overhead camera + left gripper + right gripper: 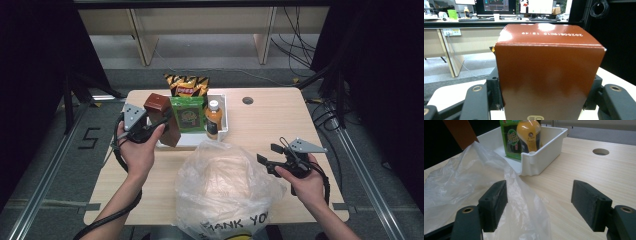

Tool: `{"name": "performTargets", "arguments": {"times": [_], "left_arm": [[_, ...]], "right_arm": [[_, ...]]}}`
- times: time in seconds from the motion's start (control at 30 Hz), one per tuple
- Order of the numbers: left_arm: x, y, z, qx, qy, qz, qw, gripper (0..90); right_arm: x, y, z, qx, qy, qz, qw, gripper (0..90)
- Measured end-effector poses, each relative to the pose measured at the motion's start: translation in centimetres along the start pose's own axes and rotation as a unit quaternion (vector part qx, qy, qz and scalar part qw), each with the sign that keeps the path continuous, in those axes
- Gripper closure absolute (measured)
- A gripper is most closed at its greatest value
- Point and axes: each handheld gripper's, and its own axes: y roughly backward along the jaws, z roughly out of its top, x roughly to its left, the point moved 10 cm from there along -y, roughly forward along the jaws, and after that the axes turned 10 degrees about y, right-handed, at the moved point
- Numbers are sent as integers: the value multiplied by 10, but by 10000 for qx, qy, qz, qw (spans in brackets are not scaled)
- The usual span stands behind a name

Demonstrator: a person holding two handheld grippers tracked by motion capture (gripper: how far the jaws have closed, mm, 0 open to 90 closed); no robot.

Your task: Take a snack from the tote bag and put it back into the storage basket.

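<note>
The left hand-held gripper [162,122] clamps a brown carton [162,119] upright over the white bin's [223,107] near-left edge. The right hand-held gripper [268,153], jaws wide and empty, hovers beside the clear plastic bag [225,185] on the table [270,117].

Left gripper [159,125] raised, jaws clamped on a load, right gripper [267,154] low, jaws wide apart

Even overhead light (glare on box [549,75]), dark edges.
</note>
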Motion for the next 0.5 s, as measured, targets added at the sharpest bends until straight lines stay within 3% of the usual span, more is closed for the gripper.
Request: {"name": "performTargets", "arguments": {"times": [0.5], "left_arm": [[12,-15,-8,59,-2,189,9998,371]], "right_arm": [[-1,0,1,-38,22,-18,10000,297]]}}
